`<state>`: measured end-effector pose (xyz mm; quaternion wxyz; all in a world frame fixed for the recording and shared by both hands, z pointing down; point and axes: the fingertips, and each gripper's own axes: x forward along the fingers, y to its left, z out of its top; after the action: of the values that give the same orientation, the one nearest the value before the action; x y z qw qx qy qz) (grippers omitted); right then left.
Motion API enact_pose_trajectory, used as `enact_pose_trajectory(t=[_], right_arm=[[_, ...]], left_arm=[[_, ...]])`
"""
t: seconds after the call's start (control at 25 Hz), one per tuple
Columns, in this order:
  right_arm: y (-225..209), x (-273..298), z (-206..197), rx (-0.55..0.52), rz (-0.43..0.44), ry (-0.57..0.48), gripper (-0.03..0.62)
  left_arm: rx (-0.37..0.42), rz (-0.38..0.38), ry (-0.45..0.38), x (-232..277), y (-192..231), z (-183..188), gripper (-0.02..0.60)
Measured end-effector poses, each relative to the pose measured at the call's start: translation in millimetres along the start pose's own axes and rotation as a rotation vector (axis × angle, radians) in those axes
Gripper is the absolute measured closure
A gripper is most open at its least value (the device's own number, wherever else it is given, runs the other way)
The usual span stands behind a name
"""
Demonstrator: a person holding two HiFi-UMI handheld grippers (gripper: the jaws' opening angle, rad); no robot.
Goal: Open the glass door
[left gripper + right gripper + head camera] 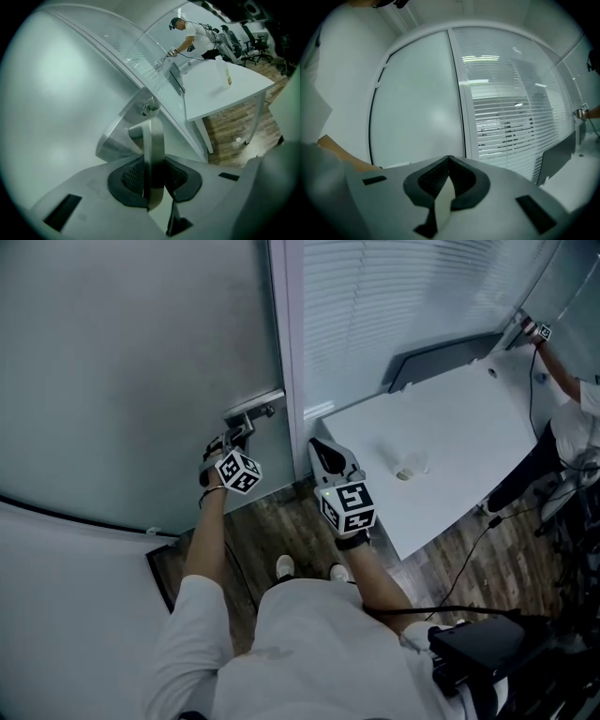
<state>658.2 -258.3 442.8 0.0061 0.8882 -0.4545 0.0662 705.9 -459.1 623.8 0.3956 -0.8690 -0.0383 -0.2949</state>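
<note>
Frosted glass door [122,371] filled the left of the head view, its right edge against the white frame post [286,352]. Right of the post was a glazed wall with slatted blinds [403,296]. A white bench [469,427] stood along that wall on the wood floor [281,521]. A second person [574,418] stood at the bench's far end with one arm stretched to the blinds. The door handle [153,136] was a flat metal lever on a metal plate, low on the door and near the post (lock cylinder just above it in the left gripper view). The left tool [152,176] was clamped on the door handle, with a ribbed pad on each side of the lever and the lever's end poking out past the pads toward the camera. The right tool [449,161] had its jaws fully together with nothing in them. It hung clear of the door, just right of the post, facing door and blinds. A small clear bottle [226,70] stood upright mid-bench, well apart from both tools.
</note>
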Motion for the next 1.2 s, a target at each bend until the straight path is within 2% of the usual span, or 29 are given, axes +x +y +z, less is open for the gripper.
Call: enact_pose_trajectory(t=[0.2,0.4,0.56,0.64,1.2], right_arm=[[4,-10,4,-0.003,0.008,-0.016,0.591],[-5,-20,7,0.004,-0.006,-0.027,0.591],[-13,-35,12,0.008,-0.018,-0.042,0.591],[-17,-43,12,0.014,-0.023,-0.047,0.591],[-19,-93,6,0.015,0.020,-0.051,0.591]], left_arm=[[0.005,0.013,0.014,-5,-3,1,0.518],[0.068,0.032,0.043,-12,-5,4,0.518],[0.223,0.075,0.080,-27,-6,10,0.518],[0.274,0.072,0.100,-33,-9,11,0.518],[0.262,0.097,0.175,-72,-47,5,0.518]])
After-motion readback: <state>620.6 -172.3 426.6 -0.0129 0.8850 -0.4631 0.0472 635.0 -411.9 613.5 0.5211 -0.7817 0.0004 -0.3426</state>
